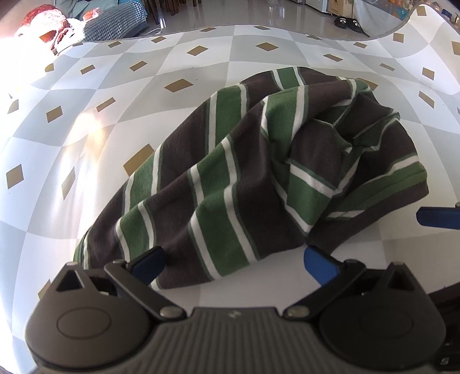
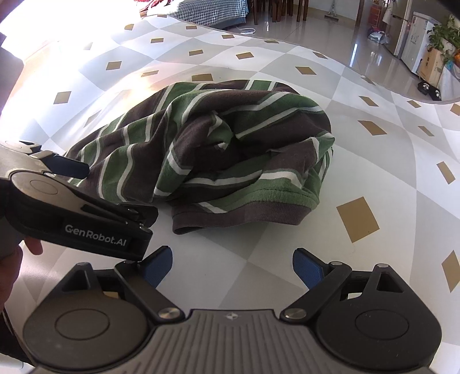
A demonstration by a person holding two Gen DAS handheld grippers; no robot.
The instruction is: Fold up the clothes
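A crumpled shirt [image 1: 244, 161] with brown, green and white stripes lies in a heap on the table; the right wrist view shows it [image 2: 207, 143] with its ribbed hem toward me. My left gripper [image 1: 234, 263] is open, its blue fingertips spread at the shirt's near edge with cloth lying between them. My right gripper [image 2: 233, 269] is open too, just short of the hem, over bare tablecloth. The left gripper's body [image 2: 77, 213] enters the right wrist view from the left, and a blue fingertip [image 1: 437, 217] of the right gripper shows at the left view's right edge.
The tablecloth [image 1: 86, 120] has grey and white diamonds with gold patches. Its far edge curves past a tiled floor. A houndstooth cushion [image 1: 115, 21] and red fabric [image 1: 43, 17] lie beyond it. Slippers [image 1: 349, 21] sit on the floor. A hand [image 2: 11, 259] holds the left gripper.
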